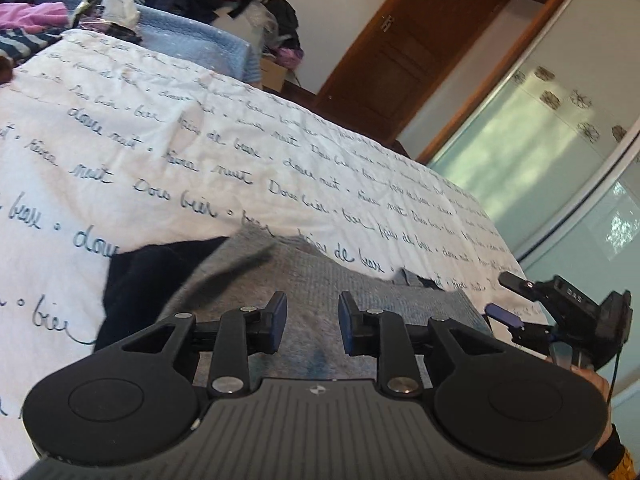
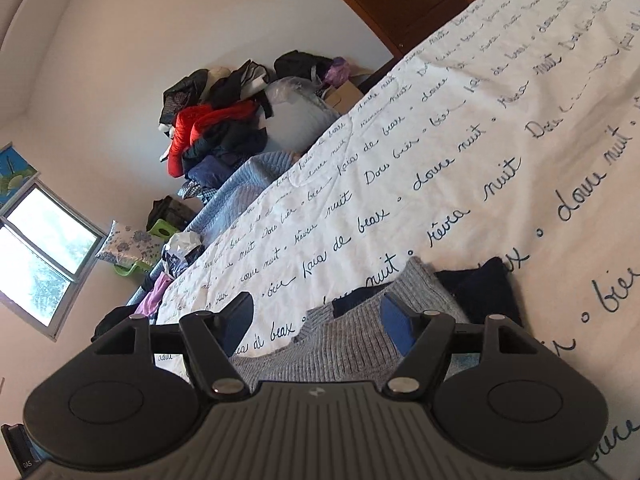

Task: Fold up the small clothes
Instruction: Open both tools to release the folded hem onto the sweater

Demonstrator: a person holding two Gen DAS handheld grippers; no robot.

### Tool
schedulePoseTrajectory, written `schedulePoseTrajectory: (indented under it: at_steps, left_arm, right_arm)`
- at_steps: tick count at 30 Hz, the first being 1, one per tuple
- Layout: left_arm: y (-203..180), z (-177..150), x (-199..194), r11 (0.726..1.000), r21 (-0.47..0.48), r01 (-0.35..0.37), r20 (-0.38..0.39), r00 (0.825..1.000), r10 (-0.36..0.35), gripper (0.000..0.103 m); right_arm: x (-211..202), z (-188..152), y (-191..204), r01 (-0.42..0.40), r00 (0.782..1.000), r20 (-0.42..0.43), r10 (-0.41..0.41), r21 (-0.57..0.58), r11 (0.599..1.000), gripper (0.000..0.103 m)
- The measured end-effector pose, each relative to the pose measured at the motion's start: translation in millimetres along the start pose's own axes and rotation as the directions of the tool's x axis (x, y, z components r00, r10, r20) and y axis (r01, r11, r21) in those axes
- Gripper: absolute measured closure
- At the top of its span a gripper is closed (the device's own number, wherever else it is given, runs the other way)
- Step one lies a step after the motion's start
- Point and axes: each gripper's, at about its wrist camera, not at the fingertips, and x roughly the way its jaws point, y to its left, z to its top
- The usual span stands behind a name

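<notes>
A grey knit garment (image 1: pixel 320 284) lies on the white bedspread with blue handwriting (image 1: pixel 200 128), partly over a dark navy garment (image 1: pixel 152 280). My left gripper (image 1: pixel 312 322) hovers over the grey knit with a narrow gap between its blue pads and nothing pinched between them. My right gripper (image 1: pixel 508 298) shows at the right edge of this view, jaws apart, just off the knit's corner. In the right wrist view the right gripper (image 2: pixel 318 322) stands wide open above the grey knit (image 2: pixel 344 348), with the navy garment (image 2: pixel 480 292) beyond on the bedspread (image 2: pixel 480 120).
A heap of clothes (image 2: pixel 216 128) and a blue quilt (image 2: pixel 248 176) sit at the bed's far end, with small garments (image 1: pixel 32 16) nearby. A wooden door (image 1: pixel 400 52) and frosted wardrobe doors (image 1: pixel 540 140) stand beyond the bed. A window (image 2: pixel 40 248) is on the wall.
</notes>
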Motion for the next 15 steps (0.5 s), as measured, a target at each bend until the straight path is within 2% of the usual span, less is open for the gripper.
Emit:
schedulePoseTrajectory:
  at_steps: [4, 7, 8, 11, 15]
  left_arm:
    - [0.3, -2.2, 28.6, 0.999, -0.006, -0.046, -0.021, 0.999, 0.046, 0.072]
    - [13.2, 5.5, 39.8, 0.986, -0.034, -0.165, 0.010, 0.986, 0.166, 0.072]
    - [18.4, 9.0, 39.3, 0.978, -0.050, -0.201, 0.028, 0.979, 0.202, 0.072]
    - [32.0, 17.2, 30.8, 0.969, -0.088, -0.232, 0.077, 0.968, 0.239, 0.068]
    - [35.2, 18.4, 16.7, 0.961, -0.092, -0.260, 0.108, 0.957, 0.269, 0.058]
  right_arm:
    - [21.3, 0.2, -10.3, 0.089, 0.995, -0.036, -0.088, 0.004, 0.996, 0.032]
    - [19.4, -2.2, -10.0, 0.229, 0.973, 0.031, -0.228, -0.038, 0.973, 0.033]
    - [16.0, -3.7, -7.2, 0.250, 0.968, 0.053, -0.247, -0.059, 0.966, 0.032]
    - [5.0, -9.1, 4.2, 0.206, 0.977, 0.071, -0.199, -0.112, 0.972, 0.032]
    - [4.2, -18.0, 23.0, 0.155, 0.988, 0.037, -0.150, -0.191, 0.969, 0.023]
